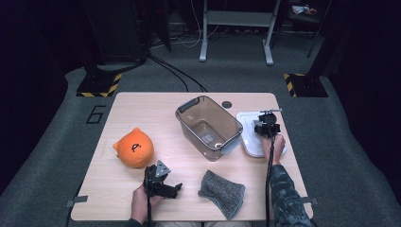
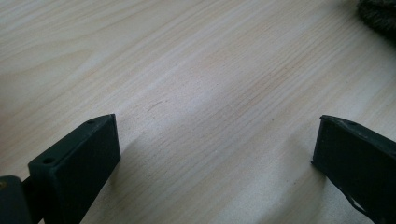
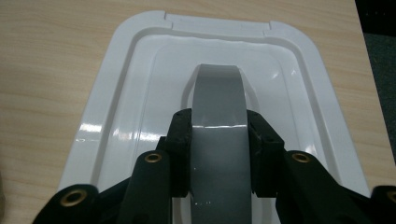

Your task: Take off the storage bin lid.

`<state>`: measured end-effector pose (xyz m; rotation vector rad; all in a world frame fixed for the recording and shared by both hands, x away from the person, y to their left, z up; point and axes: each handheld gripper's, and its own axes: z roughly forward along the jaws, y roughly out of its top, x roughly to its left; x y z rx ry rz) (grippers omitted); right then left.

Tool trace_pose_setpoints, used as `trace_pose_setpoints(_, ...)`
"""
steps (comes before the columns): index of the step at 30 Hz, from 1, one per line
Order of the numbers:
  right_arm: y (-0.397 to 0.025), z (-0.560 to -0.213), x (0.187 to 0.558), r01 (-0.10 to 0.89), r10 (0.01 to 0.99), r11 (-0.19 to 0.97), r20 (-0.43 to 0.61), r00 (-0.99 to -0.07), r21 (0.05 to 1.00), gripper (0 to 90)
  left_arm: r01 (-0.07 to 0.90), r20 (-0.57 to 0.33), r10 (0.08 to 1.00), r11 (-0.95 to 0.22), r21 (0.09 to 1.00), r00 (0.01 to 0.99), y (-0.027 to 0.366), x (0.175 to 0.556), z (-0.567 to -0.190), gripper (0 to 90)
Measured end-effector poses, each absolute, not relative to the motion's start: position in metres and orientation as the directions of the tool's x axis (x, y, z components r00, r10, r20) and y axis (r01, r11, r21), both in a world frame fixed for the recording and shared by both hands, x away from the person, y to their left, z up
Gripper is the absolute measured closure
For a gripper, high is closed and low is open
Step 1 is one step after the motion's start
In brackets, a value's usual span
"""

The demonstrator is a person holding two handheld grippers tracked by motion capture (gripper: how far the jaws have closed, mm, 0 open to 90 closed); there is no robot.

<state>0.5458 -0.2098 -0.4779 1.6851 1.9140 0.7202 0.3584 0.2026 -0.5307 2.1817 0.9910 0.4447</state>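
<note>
Clamping the grey handle [image 3: 218, 135] of the white lid [image 3: 116, 93] with the right gripper [image 3: 218, 140] — jaws shut on its sides, lid flat on the bench [image 1: 142, 109] just right of the clear bin [image 1: 208, 125], likely for lifting across; left gripper [image 2: 215, 144] idling near the grey cloth [image 1: 222, 188] — jaws wide, nothing between, clear of the work.

Glossy white plastic lid [image 3: 116, 116] lies on matt pale wood table [image 2: 210, 84].
</note>
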Motion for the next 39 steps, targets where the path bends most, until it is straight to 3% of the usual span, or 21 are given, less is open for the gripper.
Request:
trace_pose_setpoints(5,-0.213,-0.481,0.547,0.751,0.993,0.084,0.004,-0.115,0.655,65.3,0.524,0.024,0.761,-0.469,0.711,0.648,0.202,0.358,-0.531,0.4)
trace_pose_setpoints(18,-0.227,-0.465,0.525,0.729,0.989,0.096,0.021,-0.149,0.678,27.4,0.525,0.022,0.760,-0.469,0.711,0.649,0.203,0.359,-0.531,0.4)
trace_pose_setpoints(24,-0.233,-0.461,0.499,0.708,0.980,0.120,0.032,-0.198,0.696,15.9,0.525,0.019,0.761,-0.465,0.713,0.649,0.203,0.359,-0.531,0.4)
trace_pose_setpoints(39,-0.232,-0.476,0.429,0.656,0.959,0.195,-0.003,-0.282,0.729,6.0,0.520,0.011,0.752,-0.467,0.716,0.659,0.204,0.360,-0.531,0.1)
